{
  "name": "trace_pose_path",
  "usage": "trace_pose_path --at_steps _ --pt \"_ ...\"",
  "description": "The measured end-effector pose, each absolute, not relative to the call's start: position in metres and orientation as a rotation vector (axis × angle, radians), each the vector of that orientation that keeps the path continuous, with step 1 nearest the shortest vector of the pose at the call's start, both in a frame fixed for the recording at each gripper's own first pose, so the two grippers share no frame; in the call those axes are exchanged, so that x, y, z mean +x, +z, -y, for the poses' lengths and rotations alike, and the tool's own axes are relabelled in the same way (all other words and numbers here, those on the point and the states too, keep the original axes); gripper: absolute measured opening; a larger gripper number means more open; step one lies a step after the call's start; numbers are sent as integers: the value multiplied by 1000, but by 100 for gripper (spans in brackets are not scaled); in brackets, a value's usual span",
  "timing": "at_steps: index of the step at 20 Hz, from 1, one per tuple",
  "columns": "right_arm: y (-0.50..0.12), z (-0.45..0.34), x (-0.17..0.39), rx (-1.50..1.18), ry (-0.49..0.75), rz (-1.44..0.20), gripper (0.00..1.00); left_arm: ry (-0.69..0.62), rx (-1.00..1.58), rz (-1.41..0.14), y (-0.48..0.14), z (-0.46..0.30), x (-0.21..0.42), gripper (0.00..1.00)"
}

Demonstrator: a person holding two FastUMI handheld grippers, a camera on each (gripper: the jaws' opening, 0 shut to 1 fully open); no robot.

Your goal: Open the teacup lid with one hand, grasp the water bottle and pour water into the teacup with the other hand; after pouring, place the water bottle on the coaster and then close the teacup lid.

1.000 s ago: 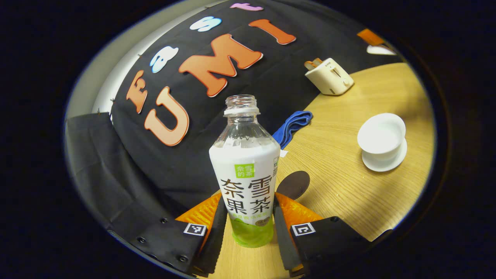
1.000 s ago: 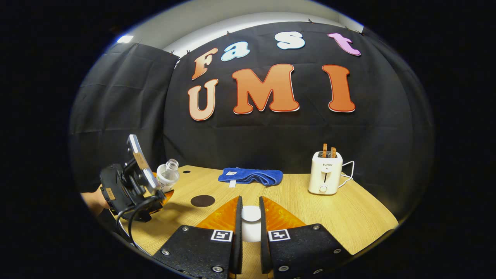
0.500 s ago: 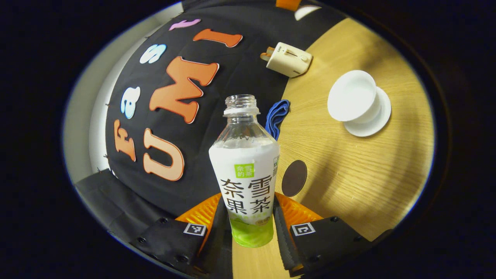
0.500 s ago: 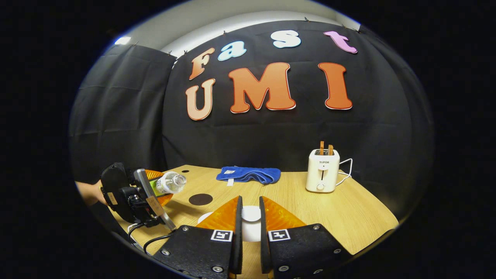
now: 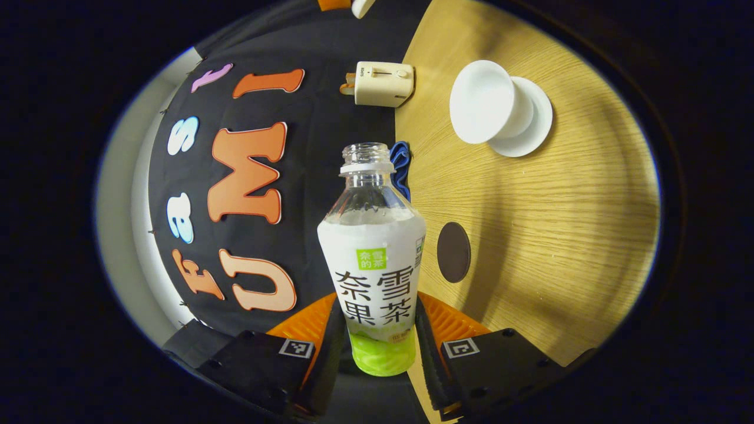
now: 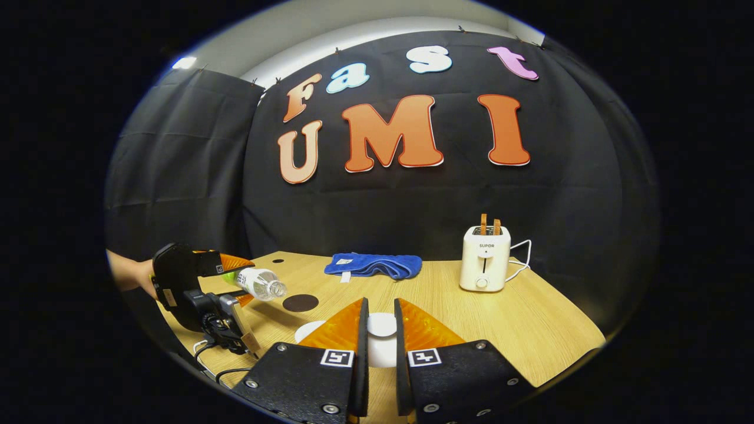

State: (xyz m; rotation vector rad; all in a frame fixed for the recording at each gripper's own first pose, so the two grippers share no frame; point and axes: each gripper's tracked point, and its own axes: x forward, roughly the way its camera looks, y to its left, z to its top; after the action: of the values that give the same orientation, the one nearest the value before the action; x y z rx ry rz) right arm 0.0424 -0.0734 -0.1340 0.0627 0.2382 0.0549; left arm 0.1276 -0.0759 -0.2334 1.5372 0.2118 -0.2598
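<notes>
Above the table's left side, the left claw (image 5: 377,347) pinches the uncapped water bottle (image 5: 372,259) tipped near level, the right claw (image 6: 377,347) pinches the lid (image 6: 382,325) aloft; pouring is in hand, and next the mouth must reach the open teacup (image 5: 484,101).

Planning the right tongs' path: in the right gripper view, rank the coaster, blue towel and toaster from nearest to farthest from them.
1. Coaster, front left on the table.
2. Blue towel, farther back, centre.
3. Toaster, back right; close to the towel's depth, so this order is uncertain.
</notes>
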Motion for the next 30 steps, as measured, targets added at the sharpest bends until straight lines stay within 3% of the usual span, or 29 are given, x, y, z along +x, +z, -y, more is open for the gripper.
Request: trace_pose_path --at_steps 30 --pt "-148 61 40 18 98 -265 19 -287 1840 -84 -206 111 127 65"
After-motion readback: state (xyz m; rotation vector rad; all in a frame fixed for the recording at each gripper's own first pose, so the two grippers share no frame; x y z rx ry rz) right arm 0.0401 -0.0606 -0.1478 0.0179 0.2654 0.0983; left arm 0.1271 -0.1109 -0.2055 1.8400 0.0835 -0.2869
